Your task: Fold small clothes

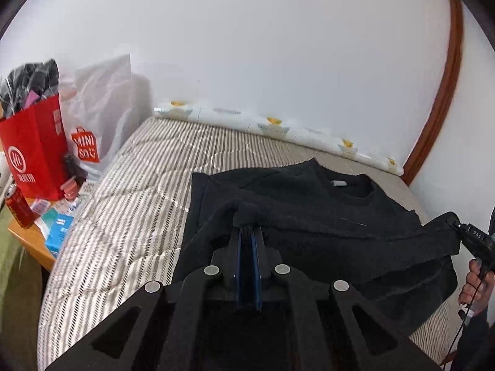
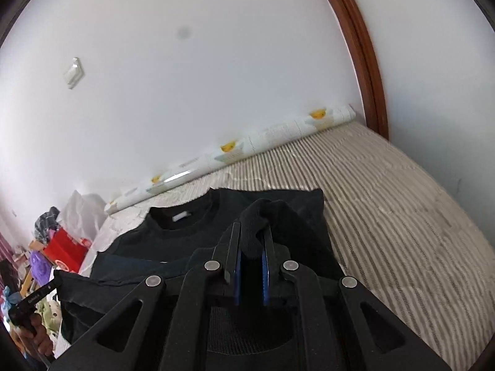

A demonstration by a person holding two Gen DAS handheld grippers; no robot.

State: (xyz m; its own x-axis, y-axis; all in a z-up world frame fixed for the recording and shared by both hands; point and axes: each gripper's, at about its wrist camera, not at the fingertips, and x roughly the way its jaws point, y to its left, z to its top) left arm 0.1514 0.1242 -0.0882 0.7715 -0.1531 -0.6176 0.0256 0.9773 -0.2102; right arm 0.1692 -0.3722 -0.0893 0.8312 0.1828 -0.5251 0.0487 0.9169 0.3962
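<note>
**Ana:** Sweater [image 1: 309, 216], black and fleecy, lies on the striped bed [image 1: 130, 210], its collar toward the far edge where the wall meets the mattress. Both lower corners are off the cover.

**Ben:** Who has them?

**Ana:** The left hand-held gripper [image 1: 247, 232] is pinched tight on a wad of the hem at the sweater's left side. The right hand-held gripper [image 2: 251, 244] is clamped just as narrowly on a thick roll of fabric at the right side.

**Ben:** So how far along is the fold?

**Ana:** Early to middle, I'd judge. The body is spread flat and the sleeves seem already tucked in, though the dark cloth hides the layers. The near half is lifted; it has not yet been laid over the collar half. That bottom-to-top fold is left, perhaps another after it.

**Ben:** Anything readable?

**Ana:** On the desk [image 1: 31, 241] beside the bed's left edge, a white plastic bag [image 1: 99, 108] carries a red logo reading "MINISO". A red paper bag [image 1: 34, 148] has a circled white emblem and characters too small to make out. The neck label [image 1: 337, 183] inside the collar is pale and illegible. A red can [image 1: 19, 207] stands at the desk's near edge; its print is unclear.
</note>
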